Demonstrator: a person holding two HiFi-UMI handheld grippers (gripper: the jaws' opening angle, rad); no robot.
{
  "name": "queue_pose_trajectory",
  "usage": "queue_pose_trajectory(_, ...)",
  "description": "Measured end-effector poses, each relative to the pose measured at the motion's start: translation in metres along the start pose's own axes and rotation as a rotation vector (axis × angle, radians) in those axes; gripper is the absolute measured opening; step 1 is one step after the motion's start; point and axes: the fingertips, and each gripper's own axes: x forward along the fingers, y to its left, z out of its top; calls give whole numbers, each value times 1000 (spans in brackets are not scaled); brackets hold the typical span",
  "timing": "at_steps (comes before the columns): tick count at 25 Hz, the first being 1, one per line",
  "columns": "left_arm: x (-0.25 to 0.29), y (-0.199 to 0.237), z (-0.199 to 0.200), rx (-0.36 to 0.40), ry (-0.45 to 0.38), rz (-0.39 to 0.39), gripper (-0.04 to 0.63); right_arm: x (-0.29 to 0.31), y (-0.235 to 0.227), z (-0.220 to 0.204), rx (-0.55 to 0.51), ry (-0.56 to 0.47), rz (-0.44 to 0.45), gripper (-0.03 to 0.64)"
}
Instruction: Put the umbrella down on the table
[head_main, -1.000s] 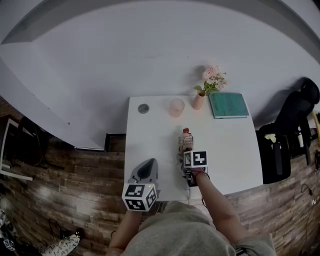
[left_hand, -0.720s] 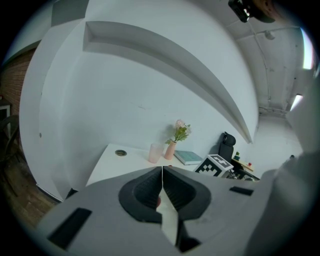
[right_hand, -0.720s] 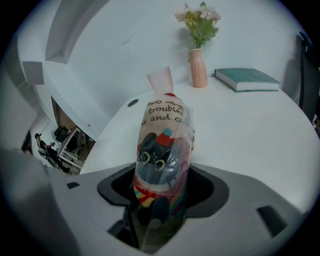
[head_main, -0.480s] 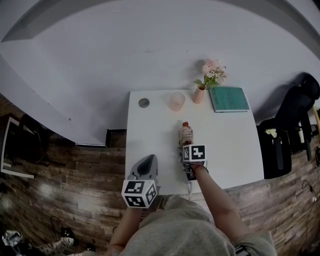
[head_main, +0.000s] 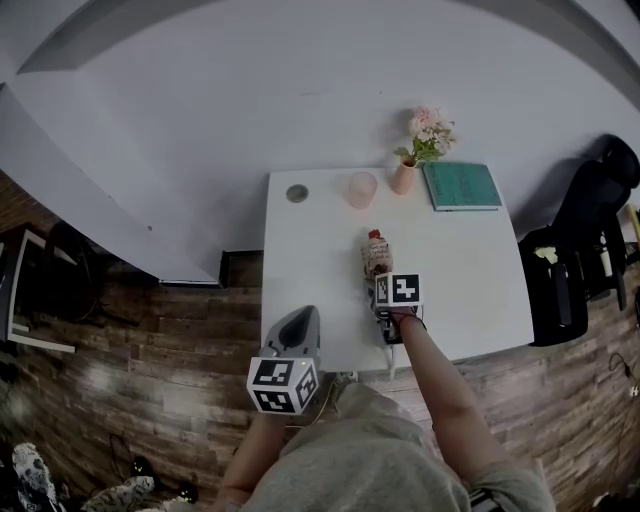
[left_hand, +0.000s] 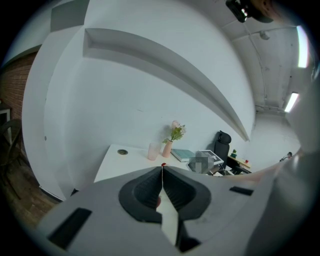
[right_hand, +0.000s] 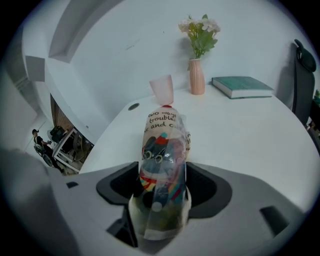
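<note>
Folded umbrella (right_hand: 162, 165) in a glossy clear sleeve lies on the white bench (right_hand: 250, 130), tip toward the pink cup (right_hand: 161, 89). Its near end sits between the fingers of the right gripper (right_hand: 162, 189), which have just been opening and stand apart. Left gripper (left_hand: 162, 172): fingers together, empty. The umbrella is probably light, stiff-cored, soft-skinned and slippery, and best held across its thick middle.

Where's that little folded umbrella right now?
In the head view the umbrella lies on the white table between the right tongs, whose jaws have just been opening, red tip toward the pink cup.
</note>
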Motion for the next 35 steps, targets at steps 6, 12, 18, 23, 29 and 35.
queue_pose_trajectory(6,-22,-3,-5,11,-3,-5,8,-31,1,-1,9,-66,-18,282)
queue_pose_trajectory(12,-46,-11,-8,23,-23,-20,8,-67,12,-11,-6,-131,-4,278)
queue_pose_trajectory(18,-70,-19,-15,36,-34,-34,8,-107,35,-26,-63,-215,10,256)
queue_pose_trajectory(23,-93,-27,-23,45,-47,-48,8,-145,59,-47,-72,-313,12,193)
queue_pose_trajectory(29,-129,-36,-38,57,-60,-72,8,-197,96,-87,-116,-424,14,121)
queue_pose_trajectory(35,-169,-45,-55,53,-75,-76,8,-242,122,-124,-143,-511,8,59)
